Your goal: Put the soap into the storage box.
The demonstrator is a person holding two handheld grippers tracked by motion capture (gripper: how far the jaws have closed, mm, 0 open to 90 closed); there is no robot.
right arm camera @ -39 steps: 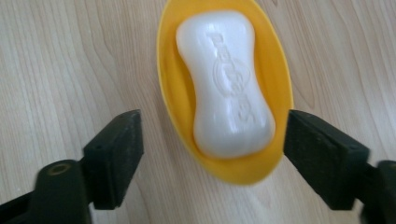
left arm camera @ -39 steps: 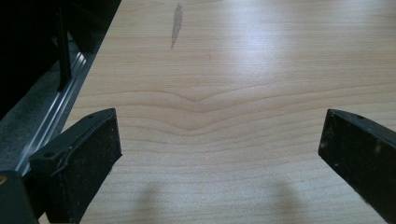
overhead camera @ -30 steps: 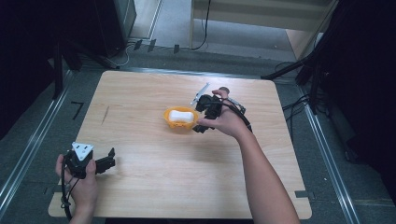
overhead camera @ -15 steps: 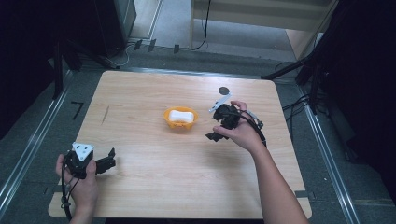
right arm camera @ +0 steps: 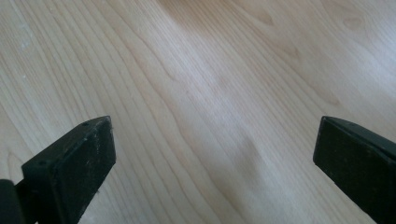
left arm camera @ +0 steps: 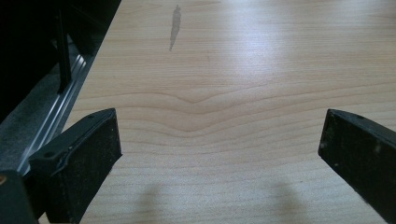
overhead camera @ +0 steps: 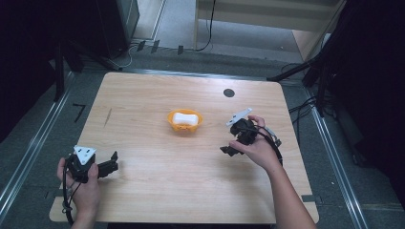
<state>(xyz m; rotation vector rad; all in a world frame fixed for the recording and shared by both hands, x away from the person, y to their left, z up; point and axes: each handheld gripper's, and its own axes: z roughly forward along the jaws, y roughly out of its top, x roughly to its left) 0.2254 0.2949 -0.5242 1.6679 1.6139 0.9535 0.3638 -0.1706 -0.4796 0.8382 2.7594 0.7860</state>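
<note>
An orange bowl (overhead camera: 185, 120) is seen near the middle of the table (overhead camera: 143, 200), with a white block (overhead camera: 184, 118) lying inside it. By the look of things the block is already placed in the bowl, so the step in hand is judged to be the clearing-off after a placement, or the pause ahead of a fresh pick.

Right gripper (overhead camera: 229, 150): held above the boards to the right of the bowl, apart from it, tilted down toward the wood. Jaws are spread wide in the right gripper view; nothing is held or touched between them, bare wood grain only.

Left gripper (overhead camera: 112, 163): held low at the near left corner, well apart from the bowl. Jaws likewise spread wide, nothing gripped.

Next move, if more handling is wanted: a reach back toward the bowl would be called for, with jaws squared over the block before closing.
</note>
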